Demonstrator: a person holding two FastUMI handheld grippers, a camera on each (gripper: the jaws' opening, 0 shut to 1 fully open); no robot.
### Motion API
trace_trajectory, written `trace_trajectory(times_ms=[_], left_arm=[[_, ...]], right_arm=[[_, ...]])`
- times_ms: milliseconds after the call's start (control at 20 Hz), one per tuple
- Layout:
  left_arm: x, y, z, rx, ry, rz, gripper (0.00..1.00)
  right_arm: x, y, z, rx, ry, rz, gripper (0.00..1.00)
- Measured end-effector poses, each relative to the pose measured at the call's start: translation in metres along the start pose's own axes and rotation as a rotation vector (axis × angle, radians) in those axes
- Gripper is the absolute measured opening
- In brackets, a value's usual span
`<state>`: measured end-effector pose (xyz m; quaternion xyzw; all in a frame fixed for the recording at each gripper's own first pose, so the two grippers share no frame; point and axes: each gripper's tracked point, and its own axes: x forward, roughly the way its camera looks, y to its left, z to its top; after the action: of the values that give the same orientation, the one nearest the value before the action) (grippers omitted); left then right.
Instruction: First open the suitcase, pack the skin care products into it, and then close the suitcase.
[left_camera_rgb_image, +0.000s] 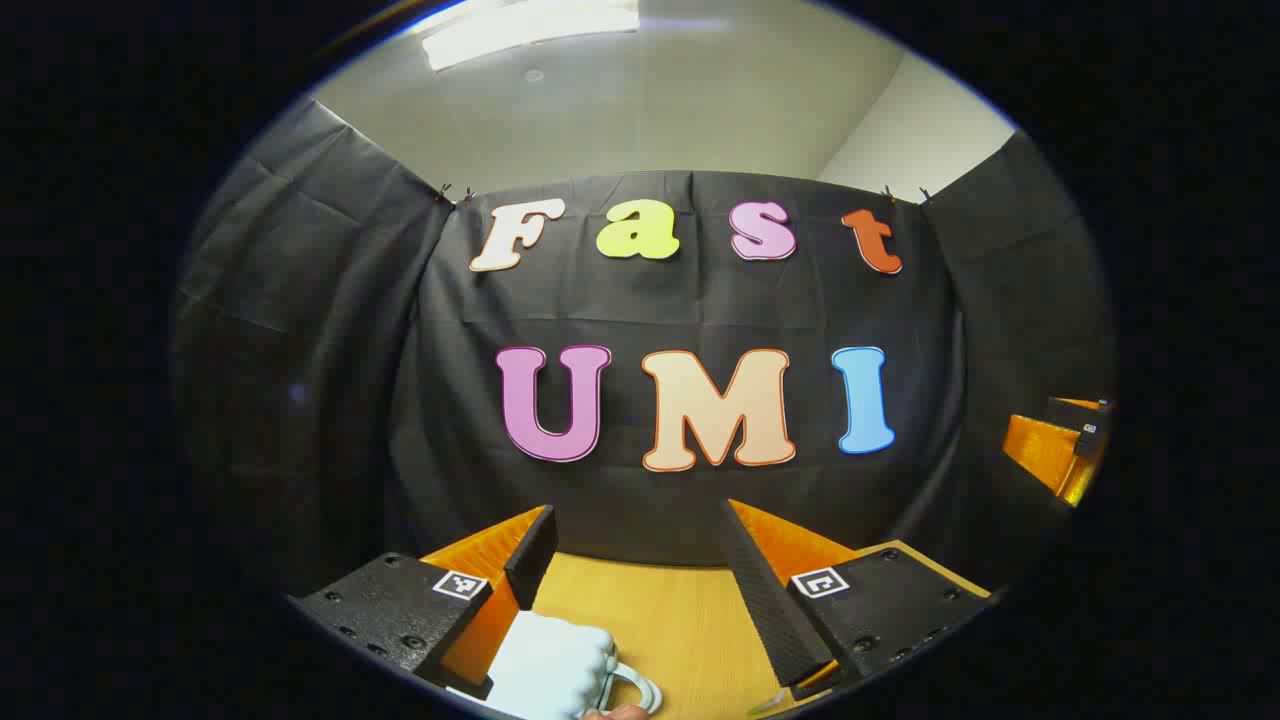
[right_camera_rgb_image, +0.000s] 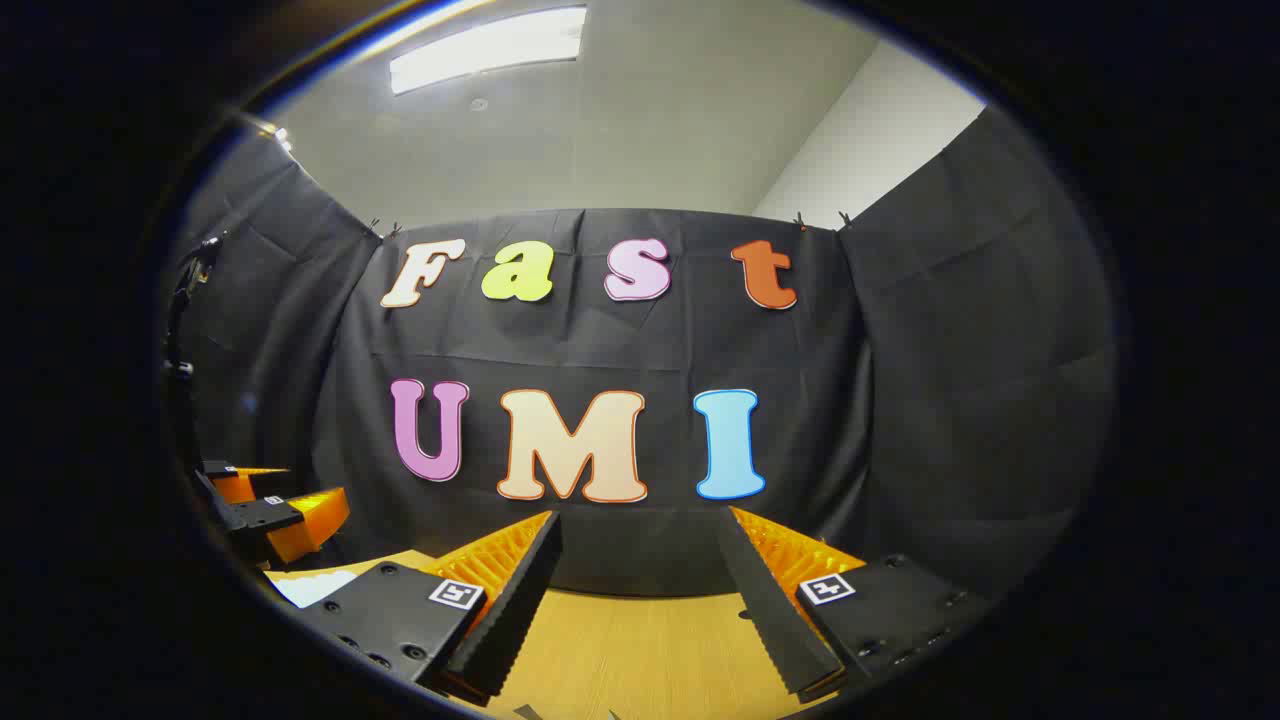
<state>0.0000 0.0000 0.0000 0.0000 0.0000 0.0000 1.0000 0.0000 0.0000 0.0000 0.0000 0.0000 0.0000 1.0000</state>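
Both grippers hang above a wooden table (left_camera_rgb_image: 660, 620) with their fingers spread wide and nothing between them. At the bottom of the left gripper view, the left gripper (left_camera_rgb_image: 640, 570) frames a pale blue ribbed suitcase (left_camera_rgb_image: 555, 665) with a looped handle. Lower in the right gripper view, the right gripper (right_camera_rgb_image: 640, 580) faces bare tabletop, with the left gripper at the lower left.

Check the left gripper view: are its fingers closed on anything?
No. The left gripper stands open, bare wooden table between its fingers.
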Motion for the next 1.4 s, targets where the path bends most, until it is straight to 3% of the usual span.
trace_trajectory(times_ms=[400,550,900,1000,1200,1400], left_arm=[[0.006,-0.026,0.008,-0.003,-0.028,-0.056,0.94],[0.010,-0.034,-0.012,0.006,0.010,-0.085,0.94],[0.007,-0.018,-0.132,0.079,0.281,0.028,0.94],[0.000,-0.019,-0.184,0.076,0.435,0.029,0.94],[-0.011,-0.022,-0.266,0.037,0.688,-0.007,0.93],[-0.021,-0.030,-0.315,0.053,0.843,-0.074,0.93]], right_arm=[[0.009,-0.010,-0.023,0.000,0.044,-0.022,0.99],[0.014,-0.013,-0.021,-0.002,0.032,-0.010,0.98],[0.033,-0.039,-0.058,-0.011,0.070,0.085,0.98],[0.036,-0.046,-0.079,0.003,0.140,0.078,0.98],[0.044,-0.059,-0.082,0.019,0.160,0.011,0.98],[0.044,-0.067,-0.088,0.025,0.192,-0.058,0.98]])
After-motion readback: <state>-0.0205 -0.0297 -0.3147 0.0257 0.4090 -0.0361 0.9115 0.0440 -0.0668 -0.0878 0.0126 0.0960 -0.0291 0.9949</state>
